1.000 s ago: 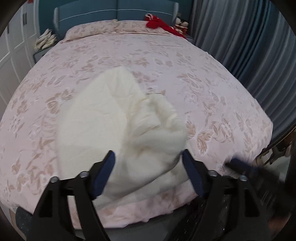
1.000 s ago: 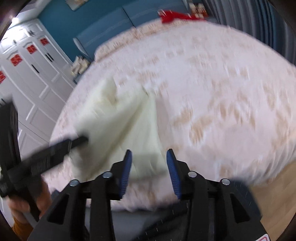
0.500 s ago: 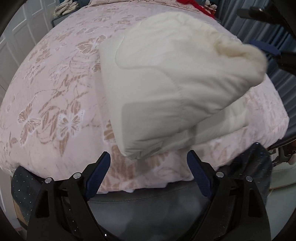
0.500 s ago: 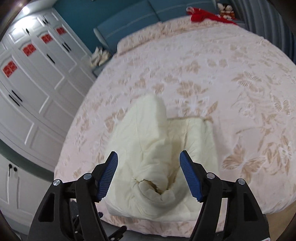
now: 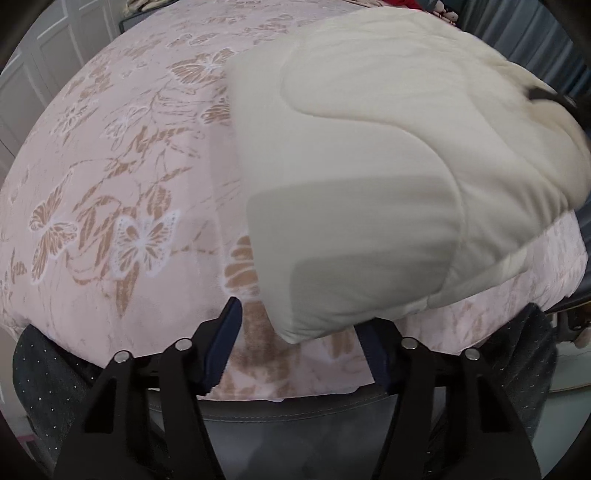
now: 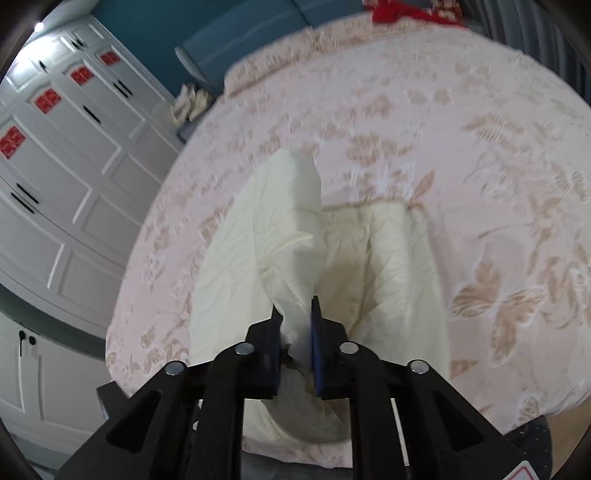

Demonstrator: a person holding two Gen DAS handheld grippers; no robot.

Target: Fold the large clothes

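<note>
A large cream quilted garment [image 5: 388, 166] lies bunched on the pink butterfly-patterned bed [image 5: 122, 177] near its front edge. My left gripper [image 5: 303, 339] is open, its jaws on either side of the garment's lower left corner, which hangs between them. In the right wrist view the garment [image 6: 255, 254] lies in thick folds. My right gripper [image 6: 295, 325] is shut on a raised fold of it and holds that fold above the rest. The right gripper's tip also shows as a dark shape in the left wrist view [image 5: 546, 98].
The bed's front edge and a grey bed base [image 5: 295, 417] are right below the left gripper. White wardrobe doors [image 6: 62, 155] stand to the left. A teal headboard [image 6: 243, 40] and red cloth [image 6: 399, 11] are at the far end. Grey curtains [image 5: 524, 33] hang on the right.
My right gripper has closed on a fold of the garment. My left gripper has moved in closer to the garment's lower corner and stayed open.
</note>
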